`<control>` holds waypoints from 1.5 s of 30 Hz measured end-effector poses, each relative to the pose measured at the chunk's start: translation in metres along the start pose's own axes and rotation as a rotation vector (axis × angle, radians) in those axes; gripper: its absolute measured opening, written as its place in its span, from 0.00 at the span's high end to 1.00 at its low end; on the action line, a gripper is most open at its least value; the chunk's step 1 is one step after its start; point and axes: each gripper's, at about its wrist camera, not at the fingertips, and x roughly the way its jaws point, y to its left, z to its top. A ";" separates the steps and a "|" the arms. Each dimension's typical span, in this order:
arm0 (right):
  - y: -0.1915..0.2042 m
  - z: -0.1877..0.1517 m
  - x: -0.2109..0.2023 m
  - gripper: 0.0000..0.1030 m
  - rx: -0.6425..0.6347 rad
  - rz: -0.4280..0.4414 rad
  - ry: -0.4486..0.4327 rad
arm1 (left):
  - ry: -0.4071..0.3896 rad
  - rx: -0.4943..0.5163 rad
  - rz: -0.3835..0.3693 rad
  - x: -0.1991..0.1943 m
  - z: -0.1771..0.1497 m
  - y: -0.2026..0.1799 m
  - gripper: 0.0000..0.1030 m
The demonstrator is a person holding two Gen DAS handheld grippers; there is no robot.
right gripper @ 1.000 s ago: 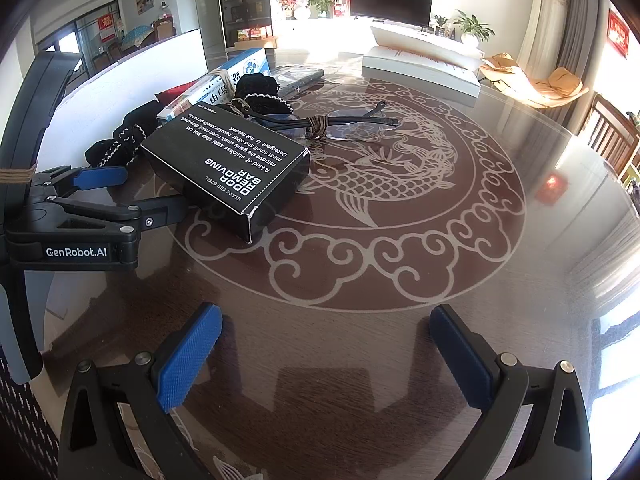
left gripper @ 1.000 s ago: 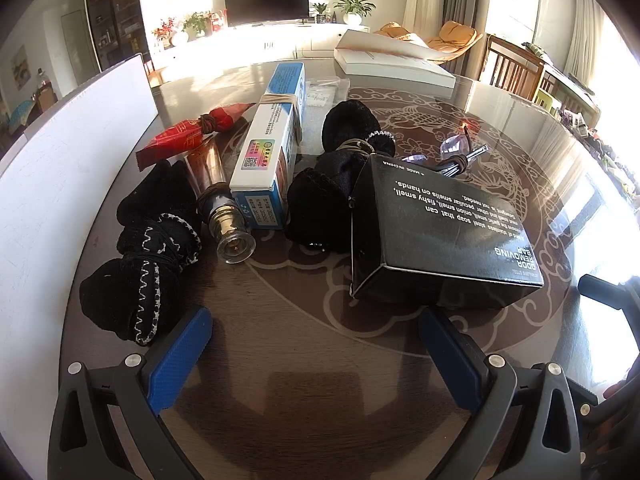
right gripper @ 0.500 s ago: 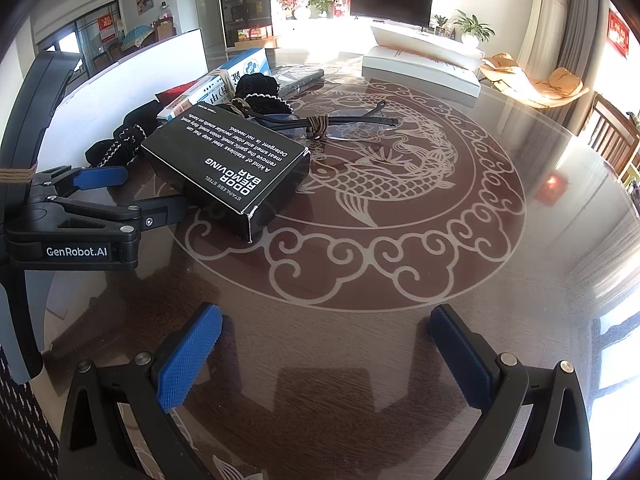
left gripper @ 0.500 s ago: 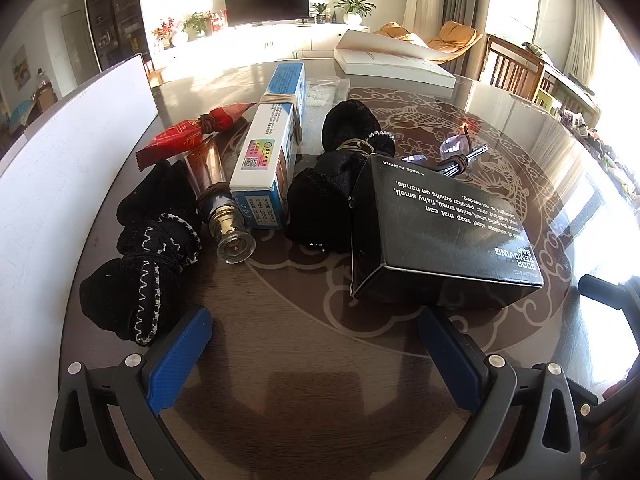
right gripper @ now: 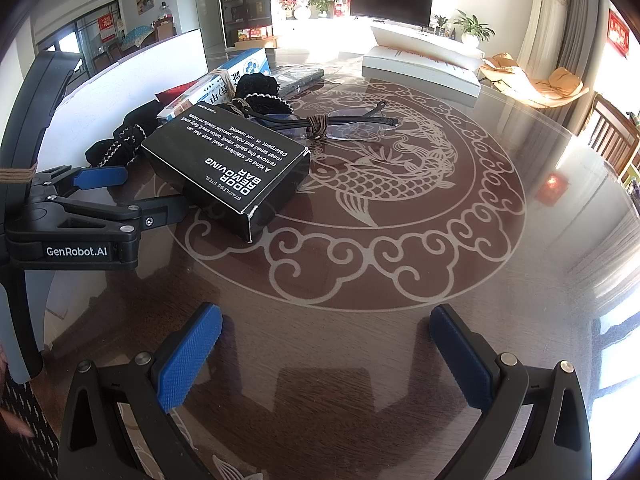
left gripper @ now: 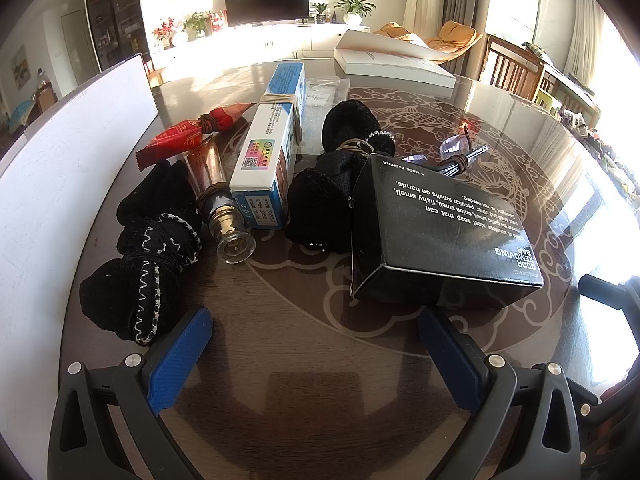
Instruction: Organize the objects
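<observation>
The left gripper (left gripper: 312, 344) holds its jaws wide apart over bare tabletop (left gripper: 304, 392), gripping nothing; its right pad sits just short of the black soap box (left gripper: 436, 236), probably lined up to take that box first. The right gripper (right gripper: 324, 340) is likewise spread and empty, hovering over the koi inlay well clear of everything. Beyond the box, the items lie bunched near the white board (left gripper: 68, 168): two black velvet pouches (left gripper: 148, 264) (left gripper: 340, 184), a copper-toned tube (left gripper: 216, 184), a blue-and-white carton (left gripper: 272, 148), a red sachet (left gripper: 192, 136) and banded glasses (right gripper: 320, 124). Compared with a second ago, nothing has shifted; both grippers remain parked
</observation>
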 end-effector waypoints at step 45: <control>0.000 0.000 0.001 0.00 0.001 0.000 -0.001 | -0.018 0.031 -0.021 -0.066 -0.097 0.003 0.00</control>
